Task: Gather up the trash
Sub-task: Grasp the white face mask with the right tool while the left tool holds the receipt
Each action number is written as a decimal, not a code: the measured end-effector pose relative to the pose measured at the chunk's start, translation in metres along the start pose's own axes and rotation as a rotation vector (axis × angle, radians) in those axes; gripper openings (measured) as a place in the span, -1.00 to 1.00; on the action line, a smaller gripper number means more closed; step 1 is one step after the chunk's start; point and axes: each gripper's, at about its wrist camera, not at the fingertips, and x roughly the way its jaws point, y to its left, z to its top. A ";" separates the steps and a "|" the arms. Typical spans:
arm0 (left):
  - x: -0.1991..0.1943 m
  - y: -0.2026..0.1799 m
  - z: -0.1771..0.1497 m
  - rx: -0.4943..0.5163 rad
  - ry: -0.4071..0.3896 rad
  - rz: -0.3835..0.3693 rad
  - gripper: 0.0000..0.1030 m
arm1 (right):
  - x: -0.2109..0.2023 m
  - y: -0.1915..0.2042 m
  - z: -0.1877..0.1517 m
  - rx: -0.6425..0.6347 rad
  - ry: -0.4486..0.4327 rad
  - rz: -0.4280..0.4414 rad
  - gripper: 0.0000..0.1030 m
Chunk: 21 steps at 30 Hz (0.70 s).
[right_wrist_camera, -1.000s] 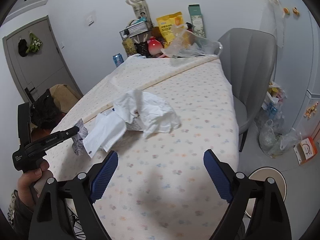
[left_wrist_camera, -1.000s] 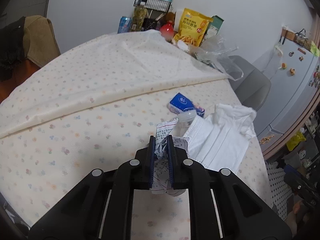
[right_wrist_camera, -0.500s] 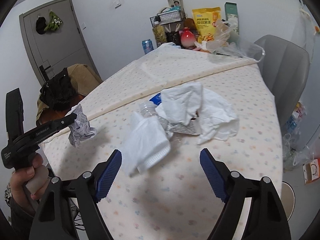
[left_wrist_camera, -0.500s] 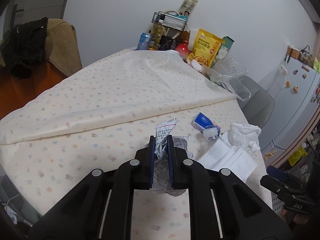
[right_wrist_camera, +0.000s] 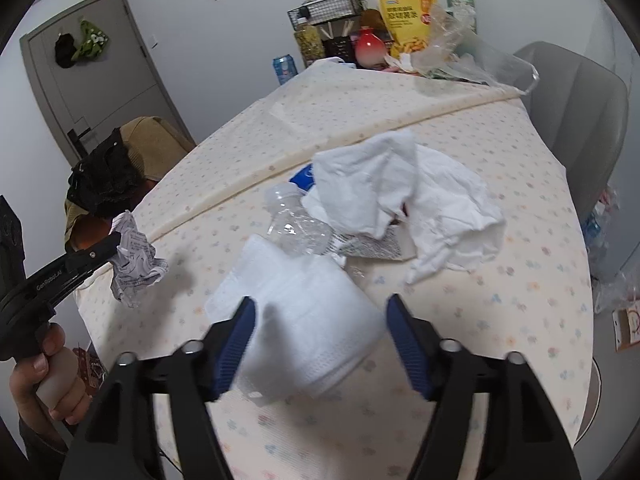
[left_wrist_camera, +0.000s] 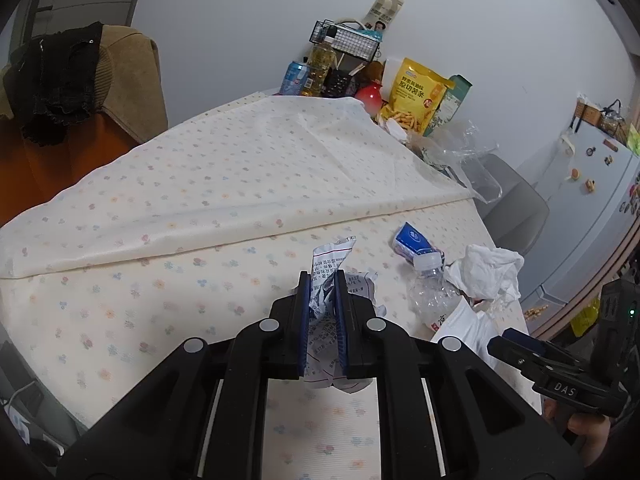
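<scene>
My left gripper is shut on a crumpled printed paper and holds it above the table; it also shows in the right wrist view. My right gripper is open, its fingers on either side of a white face mask lying on the table. Behind the mask lie a crushed clear bottle, crumpled white tissue and a blue packet.
The table has a floral cloth with a folded layer behind. At the far end stand snack bags, a wire basket, a can and clear plastic. A grey chair stands right, a fridge beyond.
My right gripper moved forward and down until its open fingers straddle the face mask. My left gripper drew back a little to the left, still holding the paper.
</scene>
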 end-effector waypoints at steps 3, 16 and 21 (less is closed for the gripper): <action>0.003 -0.005 -0.003 0.004 0.011 -0.004 -0.77 | 0.005 -0.006 -0.004 0.001 0.019 -0.010 0.55; -0.005 -0.026 -0.003 0.041 0.004 -0.003 -0.77 | -0.013 -0.009 -0.011 -0.018 0.004 0.118 -0.96; -0.011 -0.039 -0.001 0.055 -0.004 -0.034 -0.77 | -0.050 0.002 -0.009 -0.067 -0.068 0.134 -0.97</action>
